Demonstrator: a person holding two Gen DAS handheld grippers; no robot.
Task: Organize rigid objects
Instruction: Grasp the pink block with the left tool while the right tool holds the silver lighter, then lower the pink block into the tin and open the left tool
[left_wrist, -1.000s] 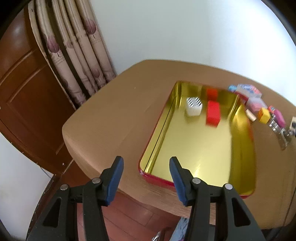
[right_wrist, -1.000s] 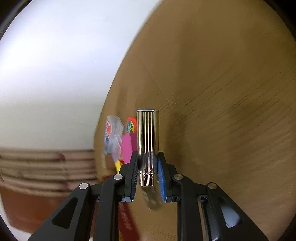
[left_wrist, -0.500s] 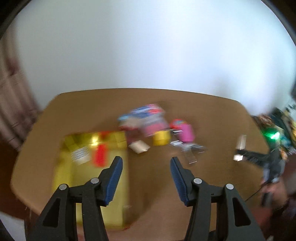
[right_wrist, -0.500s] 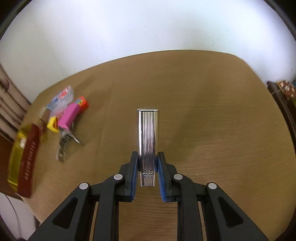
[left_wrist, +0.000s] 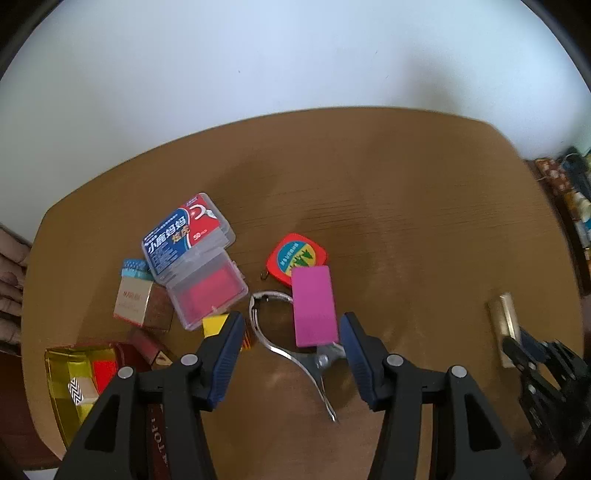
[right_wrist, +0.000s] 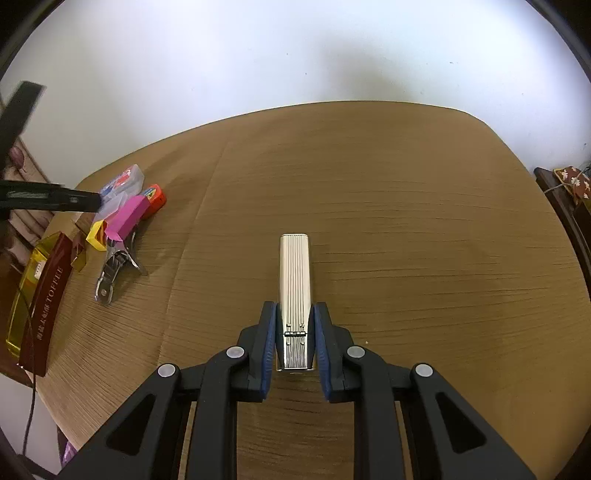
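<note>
My right gripper (right_wrist: 294, 332) is shut on a ribbed silver metal lighter (right_wrist: 294, 291), held low over the brown table; it also shows in the left wrist view (left_wrist: 505, 328). My left gripper (left_wrist: 291, 345) is open, its jaws on either side of a pink block (left_wrist: 314, 306) and a metal clip (left_wrist: 291, 345), above them. The gold tin with red sides (left_wrist: 62, 391) sits at the table's left edge and holds a red block (left_wrist: 104, 371) and a zigzag-patterned cube (left_wrist: 79, 391).
Beside the pink block lie a round orange tape measure (left_wrist: 297, 256), a clear box with a red pad (left_wrist: 207, 291), a floss-pick box (left_wrist: 186, 232), a small carton (left_wrist: 135, 301) and a yellow block (left_wrist: 214, 325). A white wall stands behind the table.
My left gripper swung right from the tin and came down over the pink block and clip. My right gripper turned and lowered the lighter toward the table.
</note>
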